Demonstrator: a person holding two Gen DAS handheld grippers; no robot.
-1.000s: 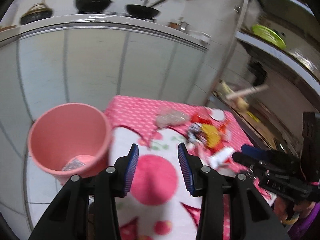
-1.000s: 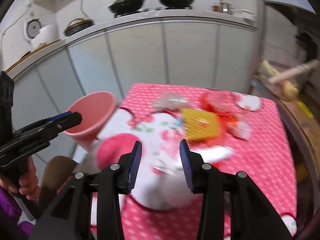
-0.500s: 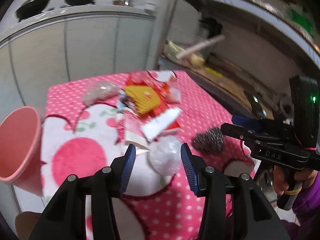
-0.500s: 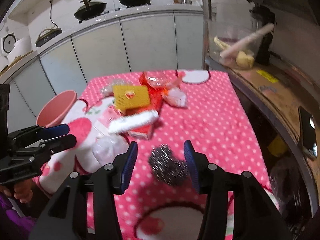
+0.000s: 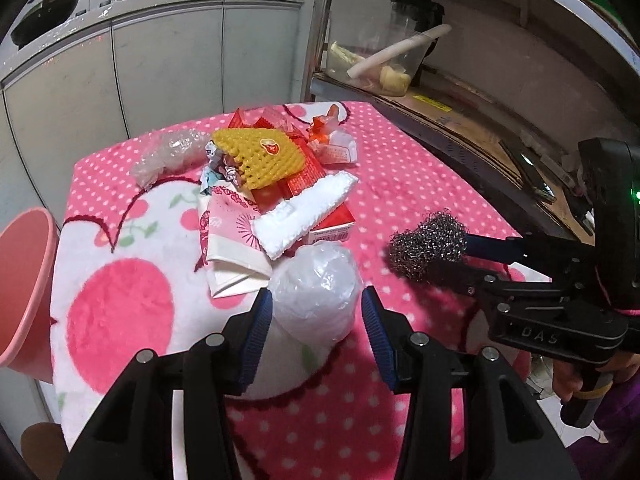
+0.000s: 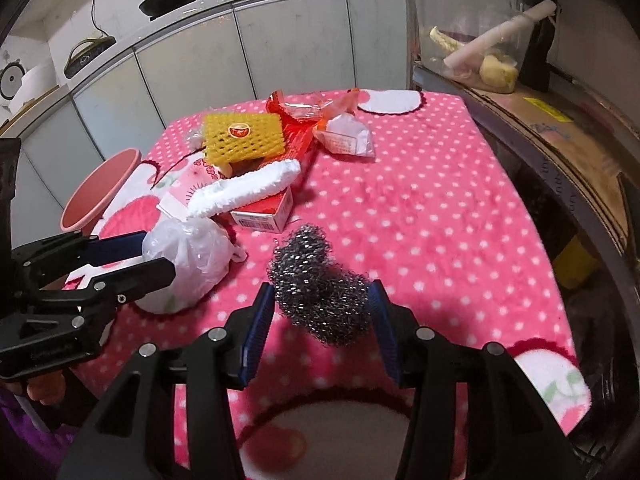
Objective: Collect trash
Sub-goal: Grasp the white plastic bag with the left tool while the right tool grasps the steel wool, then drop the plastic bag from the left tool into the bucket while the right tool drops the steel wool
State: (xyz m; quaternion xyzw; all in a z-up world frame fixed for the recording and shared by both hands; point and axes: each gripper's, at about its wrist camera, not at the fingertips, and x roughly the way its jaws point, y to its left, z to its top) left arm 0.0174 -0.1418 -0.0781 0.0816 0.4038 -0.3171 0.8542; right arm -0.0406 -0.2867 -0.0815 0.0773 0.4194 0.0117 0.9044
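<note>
My left gripper (image 5: 316,322) is open, its jaws on either side of a crumpled white plastic bag (image 5: 316,288) on the pink dotted cloth (image 5: 400,184). The bag also shows in the right wrist view (image 6: 188,256). My right gripper (image 6: 322,320) is open, its jaws around a steel-wool scourer (image 6: 320,280), also seen in the left wrist view (image 5: 428,246). A trash pile lies beyond: yellow foam net (image 5: 260,156), white foam strip (image 5: 308,208), red box (image 6: 272,208), wrappers (image 6: 344,136). A pink bin (image 5: 20,280) stands at the table's left edge.
White cabinets (image 5: 160,76) with pans on top stand behind the table. A metal shelf rack (image 6: 540,120) with cardboard, a container and a rolling pin runs along the right side. A clear plastic bag (image 5: 168,152) lies at the far left of the pile.
Both grippers swung right from the pink bin and came down to the table. The left now straddles the white bag, the right straddles the scourer.
</note>
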